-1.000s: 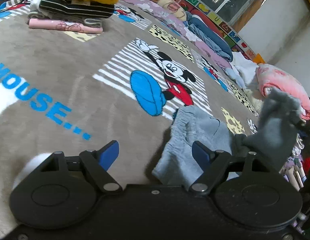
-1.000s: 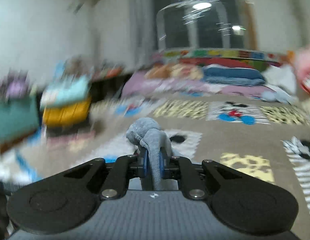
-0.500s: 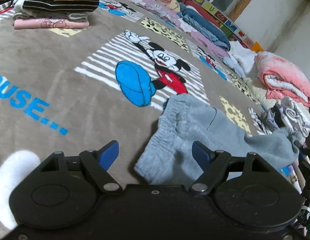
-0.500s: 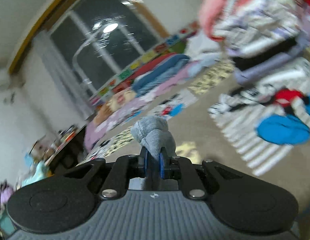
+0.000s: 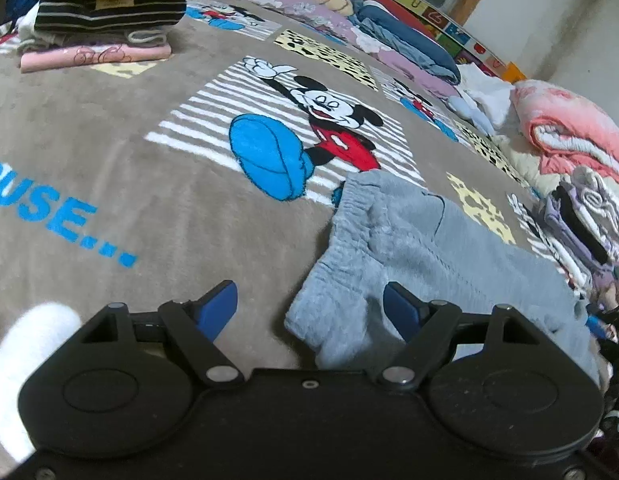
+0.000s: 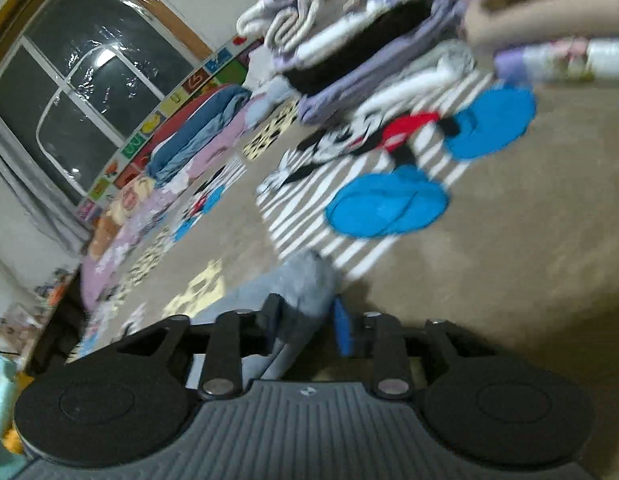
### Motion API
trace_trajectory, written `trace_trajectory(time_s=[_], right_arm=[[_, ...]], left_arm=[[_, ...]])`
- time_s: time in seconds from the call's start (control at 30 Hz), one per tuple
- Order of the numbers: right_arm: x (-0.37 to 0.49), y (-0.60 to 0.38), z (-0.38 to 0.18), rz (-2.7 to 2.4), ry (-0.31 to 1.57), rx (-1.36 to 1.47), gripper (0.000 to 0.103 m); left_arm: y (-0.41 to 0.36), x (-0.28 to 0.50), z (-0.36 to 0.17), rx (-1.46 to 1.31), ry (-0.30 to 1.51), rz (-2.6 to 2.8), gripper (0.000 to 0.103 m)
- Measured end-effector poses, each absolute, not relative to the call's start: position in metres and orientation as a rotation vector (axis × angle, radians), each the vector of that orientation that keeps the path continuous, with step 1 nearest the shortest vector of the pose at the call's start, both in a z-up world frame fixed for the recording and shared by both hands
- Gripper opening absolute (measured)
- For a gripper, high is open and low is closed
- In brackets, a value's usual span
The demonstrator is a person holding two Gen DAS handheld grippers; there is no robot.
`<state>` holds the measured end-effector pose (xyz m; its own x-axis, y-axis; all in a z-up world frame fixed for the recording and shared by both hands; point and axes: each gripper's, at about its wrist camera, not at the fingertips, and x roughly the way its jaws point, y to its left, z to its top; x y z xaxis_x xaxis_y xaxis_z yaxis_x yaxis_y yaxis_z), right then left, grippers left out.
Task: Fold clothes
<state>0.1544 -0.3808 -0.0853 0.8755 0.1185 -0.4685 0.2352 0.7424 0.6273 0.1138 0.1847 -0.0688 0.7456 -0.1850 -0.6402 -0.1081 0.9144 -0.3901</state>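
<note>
At the far left of my left view a stack of folded clothes (image 5: 105,12) sits on the bed, a yellow knit on top, a striped piece under it and a pink one at the bottom. The bed is covered by a brown cartoon blanket (image 5: 109,152) with blue letters and a mouse figure on white stripes. My left tool (image 5: 309,306) hangs low over this blanket with its jaws wide apart and nothing between the blue pads; the near corner of the grey trousers (image 5: 409,248) lies just ahead of it, reaching in front of the right-hand pad. The trousers lie flat on the blanket, waistband toward the mouse figure, the rest running off to the right. Further right a pile of unfolded clothes (image 5: 589,220) lies at the bed's edge, with a rolled pink quilt (image 5: 569,132) behind it.

In my right view, which is tilted and blurred, the window (image 6: 89,92) is at the left. My right tool (image 6: 305,326) has just been opening: its jaws stand narrowly apart, with the end of the grey trousers (image 6: 305,284) lying between them on the blanket (image 6: 509,260). The right-hand pad stands clear of the cloth; I cannot tell whether the left one touches it. The clothes pile (image 6: 369,40) fills the upper right.
</note>
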Motion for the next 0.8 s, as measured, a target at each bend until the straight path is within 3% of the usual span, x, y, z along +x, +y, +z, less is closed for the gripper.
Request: trace_trajectory(time_s=[0.27, 0.5, 0.67, 0.8], right_arm=[[0.125, -0.371, -0.028, 0.024, 0.434, 0.369, 0.033], [0.071, -0.328, 0.024, 0.254, 0.372, -0.114, 0.043], [0.03, -0.282, 0.023, 0.382, 0.379, -0.539, 0.051], [0.004, -0.253, -0.008, 0.463, 0.443, -0.825, 0.051]], left_arm=[[0.174, 0.099, -0.055, -0.236, 0.654, -0.053, 0.08], [0.137, 0.055, -0.047, 0.276, 0.475, -0.163, 0.08], [0.118, 0.033, -0.071, 0.606, 0.428, -0.227, 0.08], [0.119, 0.028, -0.084, 0.759, 0.418, -0.22, 0.08]])
